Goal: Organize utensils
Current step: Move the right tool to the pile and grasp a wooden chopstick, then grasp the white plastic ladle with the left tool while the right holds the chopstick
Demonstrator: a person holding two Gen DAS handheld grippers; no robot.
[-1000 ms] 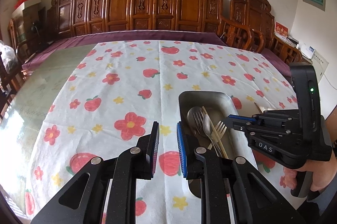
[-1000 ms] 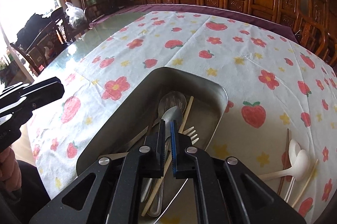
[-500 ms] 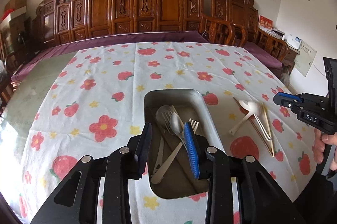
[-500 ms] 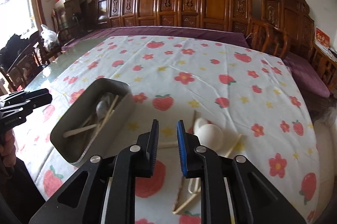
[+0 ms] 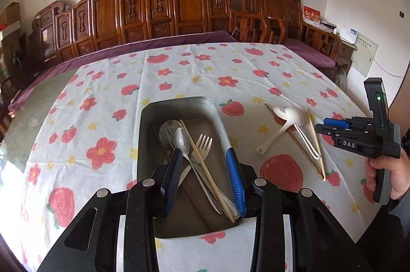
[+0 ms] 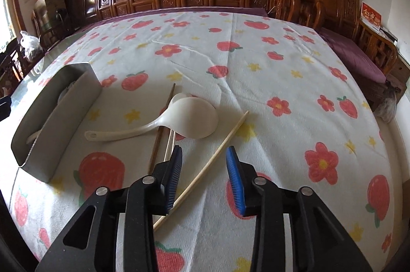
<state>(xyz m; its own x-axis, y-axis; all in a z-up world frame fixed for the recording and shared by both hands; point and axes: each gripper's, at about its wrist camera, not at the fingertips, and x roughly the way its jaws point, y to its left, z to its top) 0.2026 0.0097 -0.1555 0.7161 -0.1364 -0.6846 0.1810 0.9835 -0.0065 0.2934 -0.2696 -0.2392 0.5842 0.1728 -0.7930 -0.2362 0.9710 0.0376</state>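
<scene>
The right gripper [image 6: 203, 176] is wide open and empty, right over a thin, light, stiff chopstick [image 6: 215, 156]. Pinch its middle. The left gripper [image 5: 205, 179] is open too, above the metal tray [image 5: 146, 133].

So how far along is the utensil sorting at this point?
Partly done. The metal tray already holds a metal spoon, a fork, a slotted spoon and a pale chopstick. Nothing is in hand: the left gripper is open over the tray, and the right gripper is open above a loose chopstick. The white ladle and other chopsticks beside it lie on the tablecloth.
</scene>
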